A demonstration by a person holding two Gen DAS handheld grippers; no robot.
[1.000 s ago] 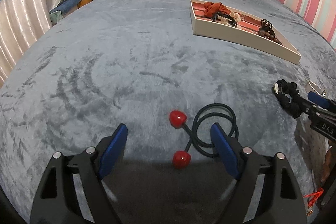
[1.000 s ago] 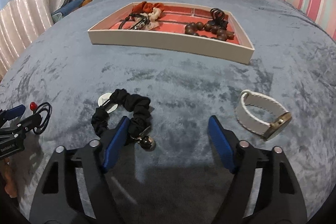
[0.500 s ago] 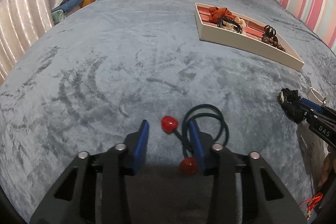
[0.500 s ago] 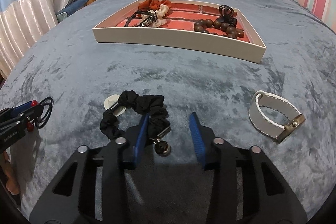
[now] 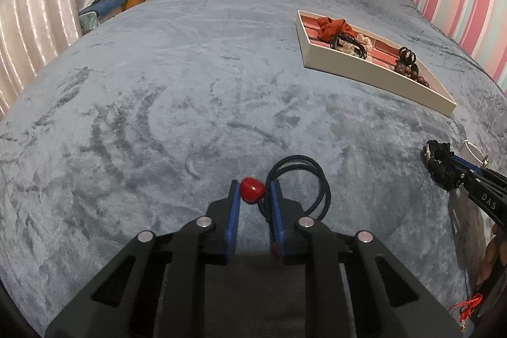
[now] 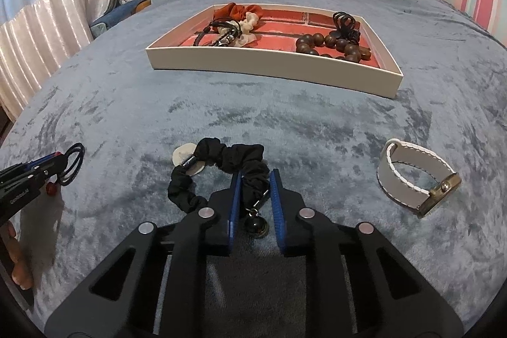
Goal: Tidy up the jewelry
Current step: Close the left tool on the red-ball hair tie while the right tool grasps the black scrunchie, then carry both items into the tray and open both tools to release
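Both grippers have just closed on their pieces, ready to lift.

A second ago both sets of jaws stood wide; now the left gripper (image 5: 252, 191) pinches the red bead of the hair tie (image 5: 298, 182), and the right gripper (image 6: 255, 186) clamps the black scrunchie (image 6: 221, 162), both low on the near blanket (image 5: 158, 100). The tray (image 6: 272, 65) lies far ahead, already holding beads and scrunchies. A watch (image 6: 418, 179) waits to the right. Nothing blocks the way; the dangling loop might snag, I judge.

L gripper (image 5: 252, 195) around red-bead hair tie (image 5: 252, 190)
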